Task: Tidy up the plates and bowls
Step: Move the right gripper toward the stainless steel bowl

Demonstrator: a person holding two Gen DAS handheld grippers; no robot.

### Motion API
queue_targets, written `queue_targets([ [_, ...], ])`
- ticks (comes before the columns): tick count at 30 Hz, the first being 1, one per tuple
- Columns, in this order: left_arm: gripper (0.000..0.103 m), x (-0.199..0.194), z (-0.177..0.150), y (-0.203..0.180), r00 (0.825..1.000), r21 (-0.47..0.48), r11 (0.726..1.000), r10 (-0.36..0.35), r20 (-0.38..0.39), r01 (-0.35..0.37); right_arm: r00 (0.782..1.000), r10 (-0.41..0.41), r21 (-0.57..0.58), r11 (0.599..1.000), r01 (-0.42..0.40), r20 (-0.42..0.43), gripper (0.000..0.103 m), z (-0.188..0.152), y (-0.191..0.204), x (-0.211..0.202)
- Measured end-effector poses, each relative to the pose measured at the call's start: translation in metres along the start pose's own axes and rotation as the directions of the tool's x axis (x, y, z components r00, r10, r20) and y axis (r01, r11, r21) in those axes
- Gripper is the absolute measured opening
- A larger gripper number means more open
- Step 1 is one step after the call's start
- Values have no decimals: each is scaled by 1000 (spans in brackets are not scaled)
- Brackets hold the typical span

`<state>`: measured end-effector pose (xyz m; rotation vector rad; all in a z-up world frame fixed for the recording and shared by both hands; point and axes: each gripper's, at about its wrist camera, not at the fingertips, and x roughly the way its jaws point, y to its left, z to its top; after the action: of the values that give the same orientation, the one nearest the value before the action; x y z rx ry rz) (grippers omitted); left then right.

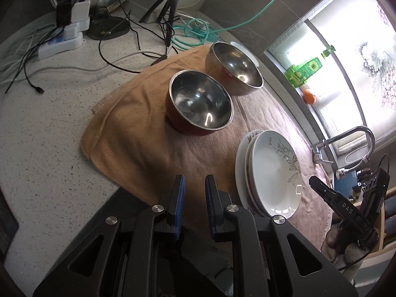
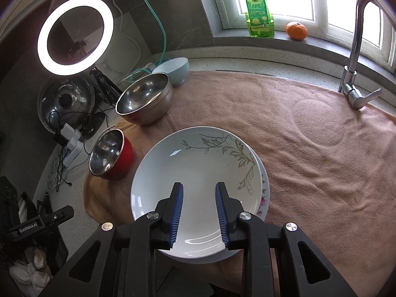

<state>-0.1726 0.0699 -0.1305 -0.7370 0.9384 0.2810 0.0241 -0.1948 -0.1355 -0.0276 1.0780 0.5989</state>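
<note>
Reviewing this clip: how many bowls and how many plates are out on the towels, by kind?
Steel bowls: 2, one red outside, one all steel
Light blue bowls: 1
Plates: at least 2, stacked, leaf-pattern one on top, a flowered rim showing beneath
Total: at least 5

Lit ring light (image 2: 75,36) stands far left on a tripod (image 1: 170,5), a steel lid (image 2: 66,104) propped beside it above a white power strip (image 1: 60,43) and tangled black cables (image 1: 118,57). Pink towel (image 2: 309,148) overlaps an orange towel (image 1: 123,128) on the speckled countertop (image 1: 44,128). Far sill holds a green detergent bottle (image 2: 258,12) and an orange (image 2: 296,31); chrome faucet (image 2: 356,57) at right.
</note>
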Motion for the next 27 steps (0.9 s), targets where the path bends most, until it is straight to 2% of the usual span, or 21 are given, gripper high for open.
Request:
queue_targets([
  [4,15,-7,6,6,999,18,999,31,29,-31,1000,6,5,1000,-6,5,24,1,10,0],
  [12,15,-8,21,7,998,10,999,39,40,-39,999,22,-7,1000,-22,35,25,14,18,-1],
  [13,15,-7,23,7,998,7,999,43,41,-43,999,31,-5,1000,-31,44,28,17,17,0],
  [14,15,-6,26,6,998,4,999,44,43,-44,998,39,-1,999,-39,51,37,20,16,1],
  [16,15,-5,32,4,997,-3,999,53,52,-53,996,49,12,999,-50,69,44,25,11,3],
  [27,15,12,71,-20,995,-18,998,67,70,-66,991,126,-5,992,-126,38,44,64,-3,19],
])
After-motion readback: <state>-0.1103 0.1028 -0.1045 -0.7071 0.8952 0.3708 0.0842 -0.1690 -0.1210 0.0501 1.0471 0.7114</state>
